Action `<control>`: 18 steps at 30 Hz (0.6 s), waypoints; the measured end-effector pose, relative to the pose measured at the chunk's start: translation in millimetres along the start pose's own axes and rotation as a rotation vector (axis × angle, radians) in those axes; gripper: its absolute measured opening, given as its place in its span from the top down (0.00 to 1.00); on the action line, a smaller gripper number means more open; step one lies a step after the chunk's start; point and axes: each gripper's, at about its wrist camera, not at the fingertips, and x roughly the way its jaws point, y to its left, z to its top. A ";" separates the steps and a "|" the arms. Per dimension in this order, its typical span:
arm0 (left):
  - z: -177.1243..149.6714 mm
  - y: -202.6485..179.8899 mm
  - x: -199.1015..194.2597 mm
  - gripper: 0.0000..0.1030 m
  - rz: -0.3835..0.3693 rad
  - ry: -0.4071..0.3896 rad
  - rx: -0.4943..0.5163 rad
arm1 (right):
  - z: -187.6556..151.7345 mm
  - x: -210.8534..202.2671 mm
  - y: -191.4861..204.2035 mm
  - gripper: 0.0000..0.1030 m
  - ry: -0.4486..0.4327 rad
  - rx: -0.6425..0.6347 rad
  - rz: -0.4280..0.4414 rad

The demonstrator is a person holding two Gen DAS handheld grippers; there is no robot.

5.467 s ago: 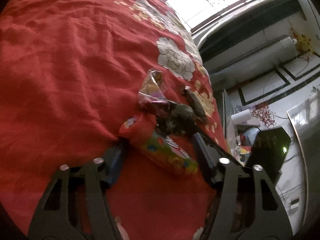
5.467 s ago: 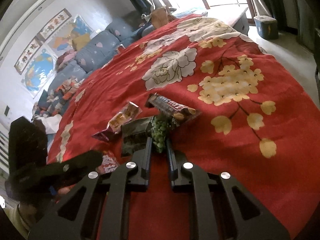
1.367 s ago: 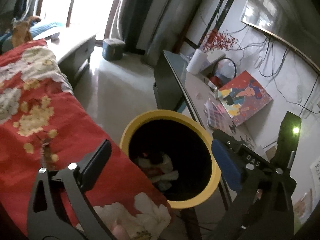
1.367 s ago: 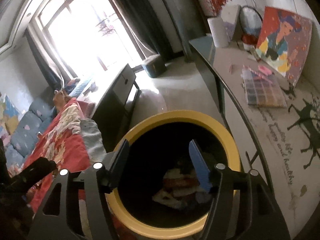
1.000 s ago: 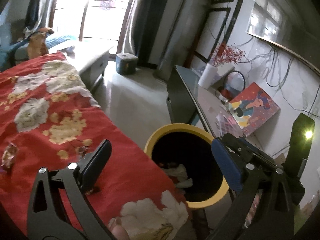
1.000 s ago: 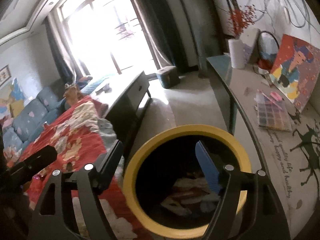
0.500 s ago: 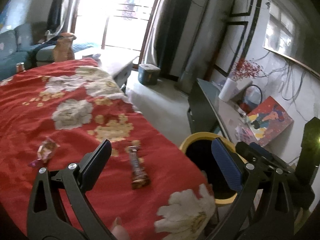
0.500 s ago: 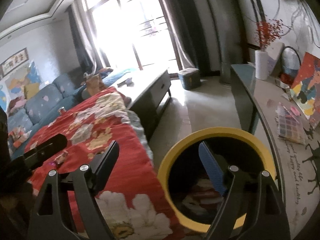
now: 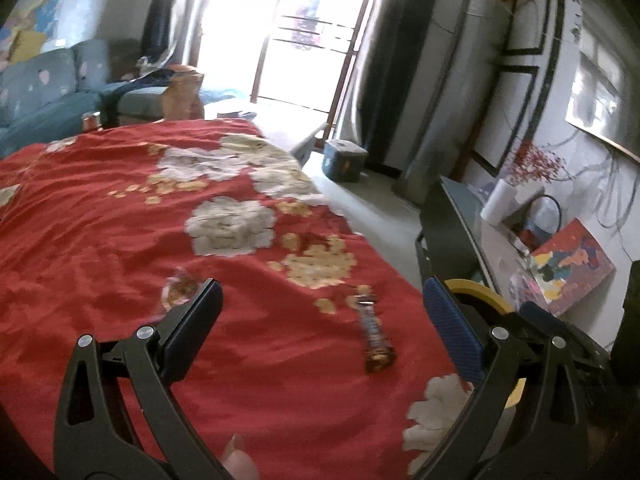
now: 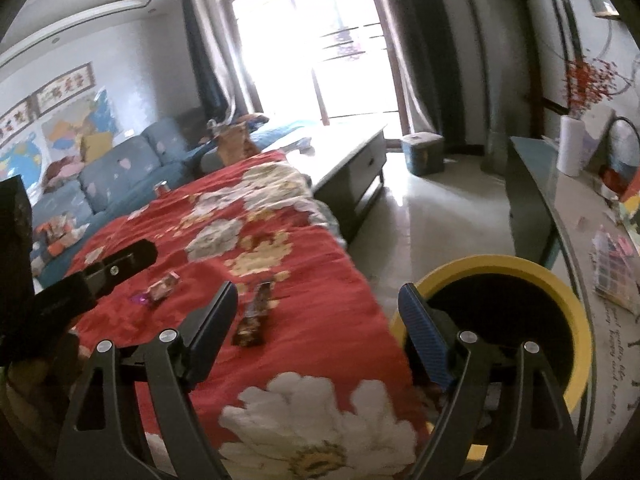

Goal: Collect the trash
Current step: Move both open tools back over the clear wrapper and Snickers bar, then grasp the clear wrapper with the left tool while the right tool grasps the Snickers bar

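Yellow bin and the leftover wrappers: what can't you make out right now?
- Yellow bin: contents lost in shadow in the right wrist view; mostly behind the gripper finger in the left wrist view.
- Dark bar wrapper: print blurred, both views.
- Small shiny wrapper: too small and blurred; partly behind the finger in the left wrist view.

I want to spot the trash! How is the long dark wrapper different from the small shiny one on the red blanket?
The long dark wrapper is brown and bar-shaped; the small shiny wrapper is short, crinkled, pinkish. The dark one lies nearer the yellow bin; the shiny one lies farther left. Both lie loose on the red blanket, untouched.
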 end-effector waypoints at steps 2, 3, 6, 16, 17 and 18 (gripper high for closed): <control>0.3 12.0 -0.8 0.11 0.018 0.001 -0.022 | 0.2 5.1 9.5 0.23 0.009 -0.019 0.016; 0.4 16.5 -1.1 0.11 0.025 0.000 -0.030 | 0.4 8.8 14.5 0.23 0.017 -0.031 0.026; 0.2 32.0 -0.5 0.11 0.053 0.004 -0.051 | -2.4 19.1 26.7 0.23 0.039 -0.063 0.045; -5.7 80.9 12.1 0.11 0.114 0.046 -0.124 | -14.8 70.0 46.3 0.23 0.169 -0.108 0.069; -6.6 84.9 14.9 0.11 0.115 0.055 -0.130 | -15.0 76.3 48.3 0.25 0.179 -0.113 0.069; -8.1 90.8 19.3 0.12 0.118 0.071 -0.141 | -16.1 80.6 49.2 0.29 0.188 -0.114 0.072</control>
